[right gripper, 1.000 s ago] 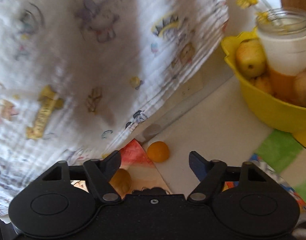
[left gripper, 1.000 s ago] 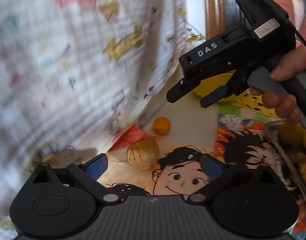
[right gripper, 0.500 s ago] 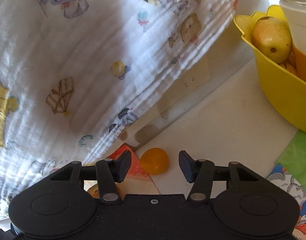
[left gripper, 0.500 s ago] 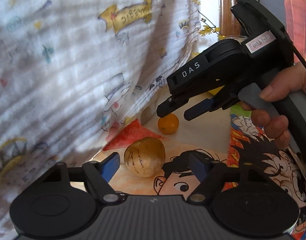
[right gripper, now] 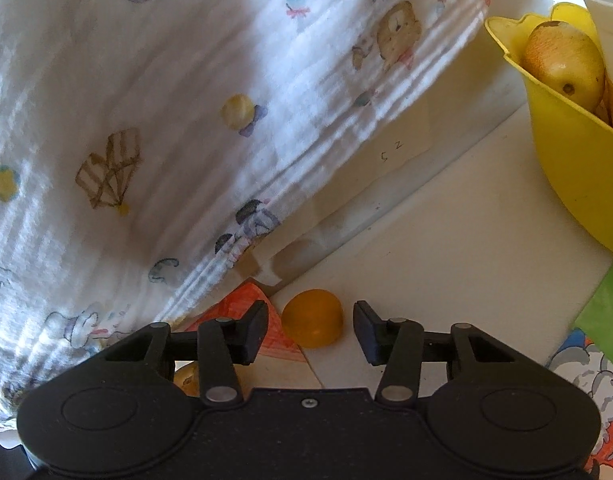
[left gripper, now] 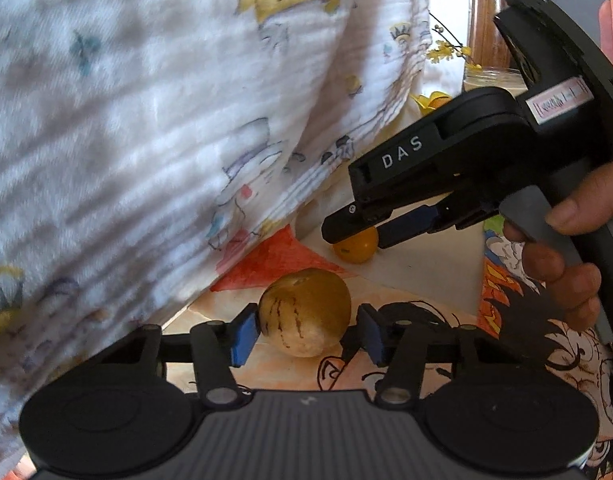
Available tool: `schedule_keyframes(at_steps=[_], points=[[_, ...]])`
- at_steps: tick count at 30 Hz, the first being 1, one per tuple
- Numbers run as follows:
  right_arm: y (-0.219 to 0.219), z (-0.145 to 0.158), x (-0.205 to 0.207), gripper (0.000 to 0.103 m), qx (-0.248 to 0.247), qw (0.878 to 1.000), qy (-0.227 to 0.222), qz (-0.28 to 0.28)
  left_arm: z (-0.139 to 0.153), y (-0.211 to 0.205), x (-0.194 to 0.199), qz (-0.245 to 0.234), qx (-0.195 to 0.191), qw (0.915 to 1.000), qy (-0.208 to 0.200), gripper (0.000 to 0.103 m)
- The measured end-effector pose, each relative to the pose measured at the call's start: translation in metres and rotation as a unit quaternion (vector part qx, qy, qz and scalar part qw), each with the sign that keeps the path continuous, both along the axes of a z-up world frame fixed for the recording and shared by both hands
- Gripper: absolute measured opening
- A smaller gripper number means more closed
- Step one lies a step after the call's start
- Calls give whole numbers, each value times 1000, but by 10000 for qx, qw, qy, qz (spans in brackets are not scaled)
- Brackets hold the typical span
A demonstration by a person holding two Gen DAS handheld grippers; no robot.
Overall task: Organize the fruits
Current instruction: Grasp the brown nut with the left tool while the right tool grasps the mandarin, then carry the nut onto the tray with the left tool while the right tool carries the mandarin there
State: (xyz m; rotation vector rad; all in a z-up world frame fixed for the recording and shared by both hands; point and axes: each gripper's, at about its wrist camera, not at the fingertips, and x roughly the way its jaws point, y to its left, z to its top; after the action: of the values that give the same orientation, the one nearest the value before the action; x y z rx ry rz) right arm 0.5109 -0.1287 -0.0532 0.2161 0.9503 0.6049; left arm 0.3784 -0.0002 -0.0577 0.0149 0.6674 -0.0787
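Two claws closed in on two fruits lying on the counter (right gripper: pixel 446 240) at once. The striped tan fruit (left gripper: pixel 306 312) sat squarely between the narrowing jaws of the left claw (left gripper: pixel 306 334), its left pad touching or nearly so, its right just clear. Beyond it, the small orange fruit (right gripper: pixel 312 322) lay between the closing right claw (right gripper: pixel 310 330), pads not yet touching. A printed cloth (right gripper: pixel 186 100) hung close alongside; the yellow bowl (right gripper: pixel 566 152) stood well apart.

both wrist views look down, sharing the orange fruit (left gripper: pixel 356 245).
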Motion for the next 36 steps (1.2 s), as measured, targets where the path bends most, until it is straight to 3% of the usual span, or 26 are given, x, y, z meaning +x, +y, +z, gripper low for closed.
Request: schedule_keyframes(at_steps=[8, 18, 36], points=[[1, -7, -1, 37, 12, 10000, -2, -51, -2, 3, 8, 132, -189, 9997, 35, 51], [-16, -14, -11, 37, 219, 9992, 215, -247, 4, 2, -3, 75, -292, 9994, 152, 49], [-87, 59, -101, 37, 358, 9973, -148, -620, 62, -19, -77, -152, -387, 9989, -195, 49]])
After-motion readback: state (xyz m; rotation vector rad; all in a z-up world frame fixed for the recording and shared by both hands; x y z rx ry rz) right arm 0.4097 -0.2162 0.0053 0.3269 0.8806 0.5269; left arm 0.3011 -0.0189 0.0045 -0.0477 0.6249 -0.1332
